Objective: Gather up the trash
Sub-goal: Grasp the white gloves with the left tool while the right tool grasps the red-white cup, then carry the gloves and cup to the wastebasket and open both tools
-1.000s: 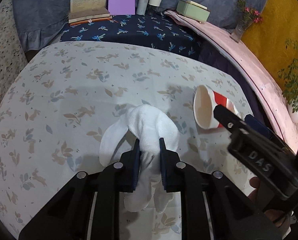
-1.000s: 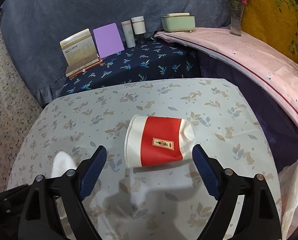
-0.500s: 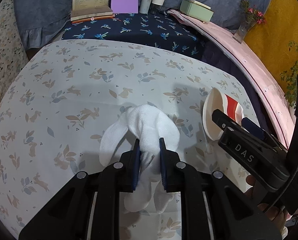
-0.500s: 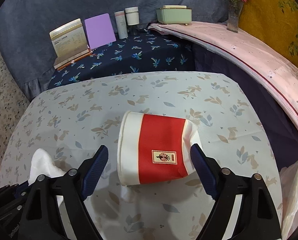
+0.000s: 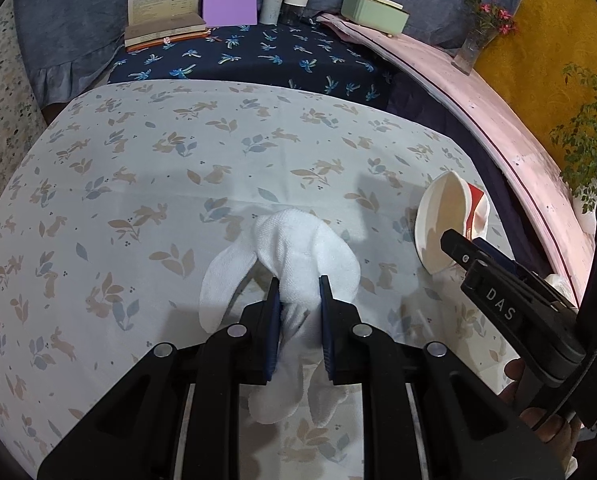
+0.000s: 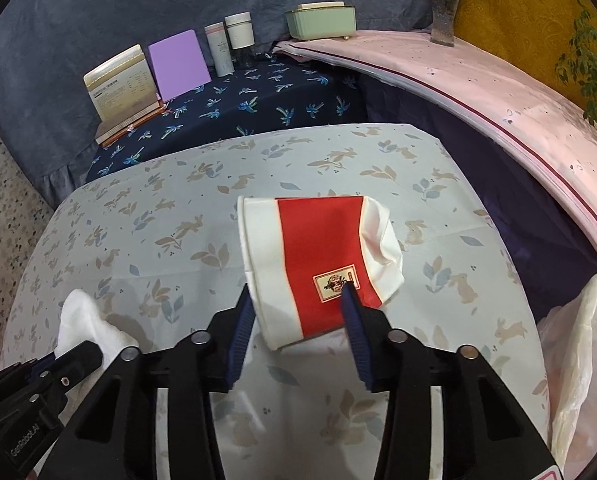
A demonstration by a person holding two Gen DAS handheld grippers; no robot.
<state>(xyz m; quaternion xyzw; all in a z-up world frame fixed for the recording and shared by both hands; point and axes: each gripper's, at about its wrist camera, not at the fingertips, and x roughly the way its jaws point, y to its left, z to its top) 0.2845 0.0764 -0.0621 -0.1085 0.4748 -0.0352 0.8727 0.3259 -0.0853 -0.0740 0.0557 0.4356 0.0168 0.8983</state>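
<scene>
The right gripper (image 6: 298, 300) is pinching a crumpled red-and-white paper cup (image 6: 318, 260), which is lying on its side near the right edge of the rabbit-print tablecloth (image 6: 138, 232), its dented base pointing toward that edge. The pads are pressing the cup's near side, one by the rim and one on the red band. The cup is probably very light and thin-walled, so it is likely buckling further under pressure; gripping across the stiffer rolled rim looks safest. The left gripper (image 5: 297, 292) is clamping a soft white tissue (image 5: 298, 252) toward the near edge, which is limp and should compress easily without slipping. A pale plastic bag (image 6: 578, 340) is hanging off the right edge.
</scene>
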